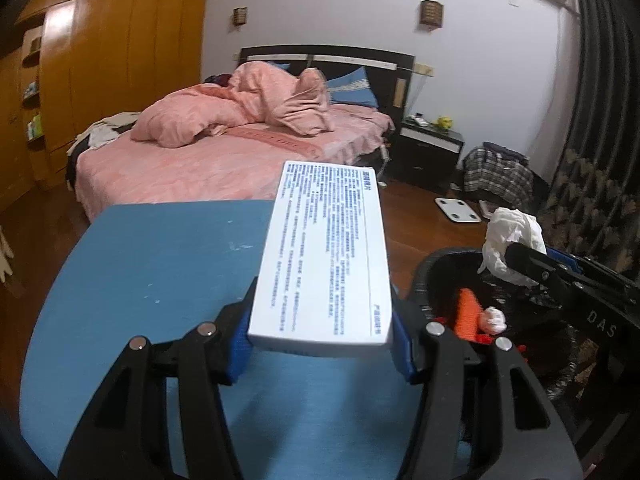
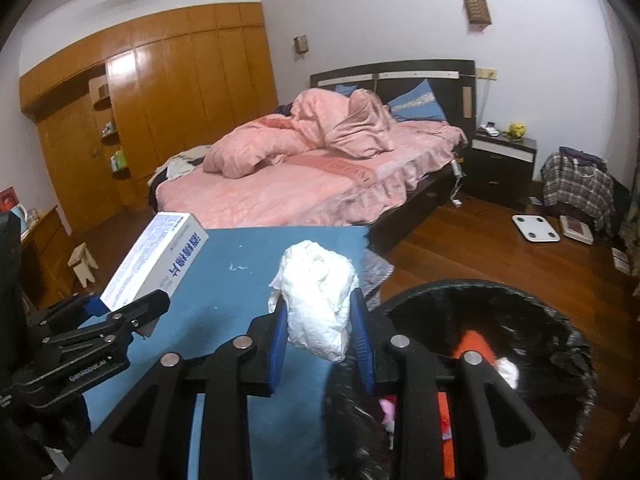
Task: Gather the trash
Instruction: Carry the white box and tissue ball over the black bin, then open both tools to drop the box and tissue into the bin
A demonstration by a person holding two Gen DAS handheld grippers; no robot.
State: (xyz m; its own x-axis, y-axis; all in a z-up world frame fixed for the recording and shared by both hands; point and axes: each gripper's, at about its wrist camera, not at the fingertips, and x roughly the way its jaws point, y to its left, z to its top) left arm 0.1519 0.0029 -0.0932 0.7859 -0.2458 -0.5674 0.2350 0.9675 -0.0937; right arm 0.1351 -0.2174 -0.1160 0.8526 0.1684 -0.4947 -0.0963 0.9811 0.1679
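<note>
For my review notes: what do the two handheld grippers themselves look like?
Both the left gripper and the right gripper are matte black linkage frames with silver round pivot pins and blue finger pads. White lettering marks their bodies. No cables or sleeves show.

box: flat white carton [image 1: 320,256] printed with blue text, lifted over the blue desk [image 1: 160,264], clamped at its near end | tissue: crumpled white wad [image 2: 320,300], pinched and held up beside the bin | bin: black-lined [image 2: 560,308], holding an orange item [image 2: 476,344] and white scrap [image 2: 508,370]
</note>
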